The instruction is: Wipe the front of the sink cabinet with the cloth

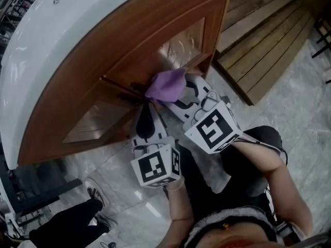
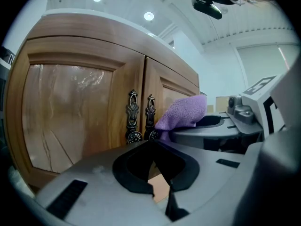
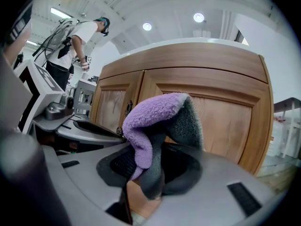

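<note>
While the right gripper (image 3: 146, 173) was clamped on the purple-and-grey cloth (image 3: 157, 121), the left gripper (image 2: 157, 173) had its jaws together with nothing between them. Cloth bunched up out of the right jaws, at frame centre in head view, against the sink cabinet (image 1: 129, 56) front by the door seam. Two ornate metal handles (image 2: 133, 119) sat either side of that seam, just left of the cloth in left gripper view. Left gripper was just lower left of the right one, aimed at the handles. White countertop (image 1: 46, 50) upper left, wooden decking (image 1: 264, 30) upper right, marble floor (image 1: 295, 112) at right.
</note>
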Demonstrator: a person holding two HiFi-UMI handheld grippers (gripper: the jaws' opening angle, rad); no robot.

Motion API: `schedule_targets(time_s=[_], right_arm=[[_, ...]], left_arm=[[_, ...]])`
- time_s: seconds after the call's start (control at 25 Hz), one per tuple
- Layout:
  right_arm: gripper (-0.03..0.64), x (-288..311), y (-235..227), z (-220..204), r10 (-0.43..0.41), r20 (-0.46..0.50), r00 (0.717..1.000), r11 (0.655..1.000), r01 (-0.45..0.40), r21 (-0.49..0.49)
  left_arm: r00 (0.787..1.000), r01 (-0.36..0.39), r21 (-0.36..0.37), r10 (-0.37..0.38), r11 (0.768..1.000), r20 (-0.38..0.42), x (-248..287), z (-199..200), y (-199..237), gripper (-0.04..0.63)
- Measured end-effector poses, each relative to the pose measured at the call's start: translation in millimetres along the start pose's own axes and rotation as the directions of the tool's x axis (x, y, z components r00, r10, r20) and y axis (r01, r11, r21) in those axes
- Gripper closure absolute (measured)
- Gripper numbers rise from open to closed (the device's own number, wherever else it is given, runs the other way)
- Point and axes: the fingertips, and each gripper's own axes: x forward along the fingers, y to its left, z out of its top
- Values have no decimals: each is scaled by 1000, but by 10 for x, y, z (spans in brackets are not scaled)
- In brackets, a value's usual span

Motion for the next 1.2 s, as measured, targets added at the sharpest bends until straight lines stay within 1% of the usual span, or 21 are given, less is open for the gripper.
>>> schedule_targets(time_s=[0.24, 0.32, 0.4, 0.48, 0.56, 0.64, 0.72, 0.8, 0.88, 0.96, 1.08, 1.2], right_arm=[[433, 10, -10, 32, -1, 22, 1000, 999, 2, -39], [433, 34, -6, -12, 2, 37, 999, 998, 0, -62], [433, 41, -9, -45, 4, 37, 999, 998, -1, -64], [434, 59, -35, -46, 5, 20, 1000, 1000, -4, -28], [434, 81, -56, -23, 12, 1, 1000, 999, -12, 41], [433, 81, -75, -1, 16, -13, 1000, 997, -15, 82], [433, 27, -84, 32, 8, -30, 1000, 996, -5, 90], [434, -67, -69, 95, -4, -58, 998, 993, 10, 114], [434, -180, -40, 202, -5, -95, 995, 988, 19, 153], [434, -299, -7, 371, -2, -127, 992, 984, 25, 175], [434, -461, 43, 684, 14, -171, 985, 985, 16, 170], [434, -610, 54, 1049, 24, -193, 981, 987, 7, 158]], left_arm=[[1000, -18, 17, 18, 1000, -11, 56, -23, -30, 595], [999, -31, 24, 32, 999, -18, 101, -23, -44, 595], [998, -52, 40, 54, 998, -39, 117, -39, -45, 595], [995, -67, 60, 71, 996, -69, 116, -44, -50, 595], [993, -80, 58, 85, 995, -84, 83, 18, -72, 595], [992, -102, 39, 105, 994, -74, 39, 153, -102, 595], [991, -115, 15, 116, 993, -61, -18, 321, -131, 595], [992, -111, -10, 110, 994, -67, -92, 510, -158, 595], [992, -98, -7, 98, 995, -81, -167, 710, -189, 595], [990, -86, 10, 87, 996, -107, -257, 878, -221, 595], [987, -84, -11, 82, 996, -141, -429, 1151, -256, 595], [983, -88, -28, 82, 996, -164, -632, 1456, -294, 595]])
